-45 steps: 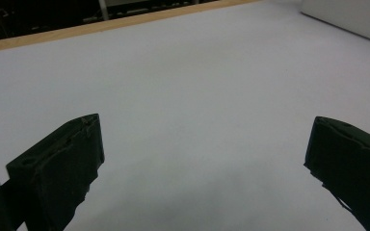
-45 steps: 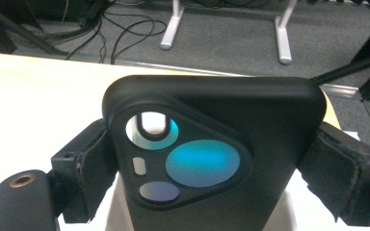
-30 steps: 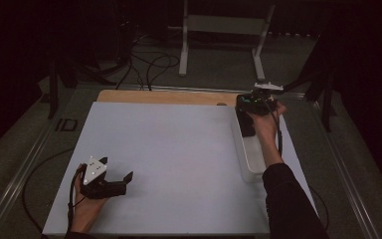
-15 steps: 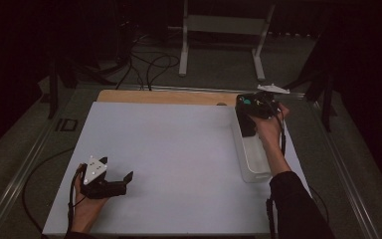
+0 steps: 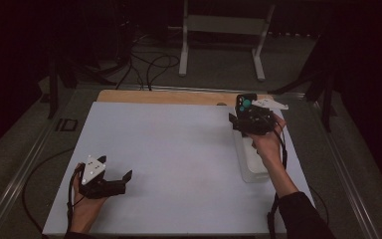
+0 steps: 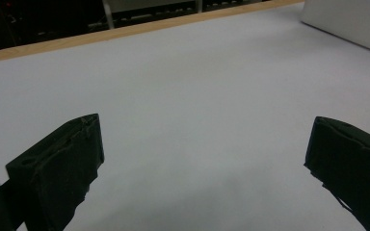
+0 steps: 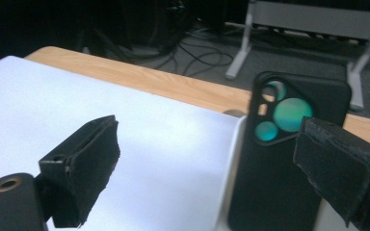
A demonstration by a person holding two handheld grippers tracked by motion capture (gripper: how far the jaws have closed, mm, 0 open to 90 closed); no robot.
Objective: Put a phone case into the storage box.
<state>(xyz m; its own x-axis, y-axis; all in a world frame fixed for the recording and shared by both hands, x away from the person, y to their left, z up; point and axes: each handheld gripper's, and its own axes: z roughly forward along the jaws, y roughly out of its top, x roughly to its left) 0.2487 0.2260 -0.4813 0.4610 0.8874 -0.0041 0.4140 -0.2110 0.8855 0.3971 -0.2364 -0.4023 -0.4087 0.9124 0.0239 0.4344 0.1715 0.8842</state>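
Currently, white table surface (image 5: pixel 179 149) with wooden edge strip (image 5: pixel 169 97) along far side; long white tray (image 5: pixel 253 167) lying near right edge of surface
Right gripper (image 5: pixel 243 122) held above far end of tray, jaws spread wide, nothing pinched
In right gripper view, black phone case (image 7: pixel 279 163) with round teal-tinted camera openings standing upright, just beside right jaw, between the two jaws; contact with that jaw cannot be told
In high view, top of case visible above right gripper at far right of surface
Left gripper (image 5: pixel 112 181) resting low at near left of surface, well apart from tray and case; jaws spread, bare surface between them
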